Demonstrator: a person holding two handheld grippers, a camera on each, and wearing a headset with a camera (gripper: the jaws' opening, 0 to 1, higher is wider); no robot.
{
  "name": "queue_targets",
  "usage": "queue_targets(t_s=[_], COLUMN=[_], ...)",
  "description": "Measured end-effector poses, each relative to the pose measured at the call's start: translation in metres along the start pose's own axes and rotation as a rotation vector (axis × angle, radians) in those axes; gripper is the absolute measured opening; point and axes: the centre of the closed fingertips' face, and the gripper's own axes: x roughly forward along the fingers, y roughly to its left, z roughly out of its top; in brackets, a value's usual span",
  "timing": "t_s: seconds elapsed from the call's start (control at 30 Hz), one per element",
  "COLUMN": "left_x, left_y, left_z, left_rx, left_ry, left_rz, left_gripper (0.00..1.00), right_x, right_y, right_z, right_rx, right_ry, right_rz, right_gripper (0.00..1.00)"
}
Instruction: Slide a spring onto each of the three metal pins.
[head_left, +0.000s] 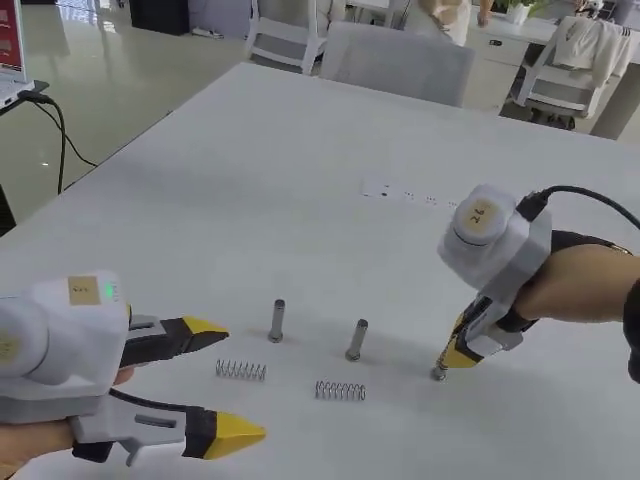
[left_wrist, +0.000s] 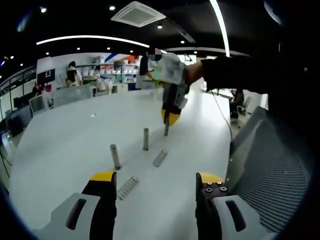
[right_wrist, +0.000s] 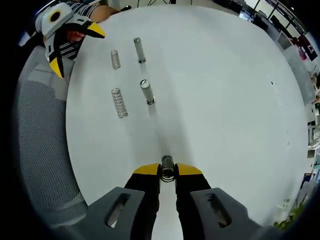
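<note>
My left gripper (head_left: 225, 380) sits well to the left of the middle pin (head_left: 357, 340), its jaws spread wide and holding nothing. Just ahead of its tips, also left of the middle pin, the first loose spring (head_left: 241, 370) lies flat on the white table (head_left: 300, 180). Its long axis runs roughly along the line my jaws point. Behind that spring, left of the middle pin, the left pin (head_left: 277, 320) stands upright and bare.

The middle pin is upright and bare too. The second loose spring (head_left: 340, 390) lies flat just in front of the middle pin, on my side, pointing the same way as the first.

To the right of the middle pin, my right gripper (head_left: 455, 355) points down. Its jaws are closed on the third spring (right_wrist: 167, 167), held upright at the right pin (head_left: 440, 372). I cannot tell how far this spring has gone over that pin.

I judge the left gripper the nearer one to both loose springs. The first lies lengthwise between the lines of the open jaws, so a short reach forward should let them close across its width.
</note>
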Motion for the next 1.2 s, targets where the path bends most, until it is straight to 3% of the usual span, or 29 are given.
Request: queue_targets(t_s=[0.7,0.93,1.2], left_x=[0.002,0.002,0.003], left_y=[-0.001,-0.003,-0.005], left_z=[0.0,0.0,0.001], left_rx=[0.0,0.0,0.002], left_ry=[0.003,0.004,0.006], left_rz=[-0.002,-0.004,-0.008], left_gripper=[0.58,0.58,0.58], right_x=[0.013,0.012,0.003], right_y=[0.0,0.001,0.005], right_z=[-0.004,-0.003,0.006], right_rx=[-0.028,-0.044,-0.068], right_ry=[0.022,0.001,-0.034], right_rz=[-0.012,-0.023,-0.04], right_gripper=[0.1,0.19,0.23])
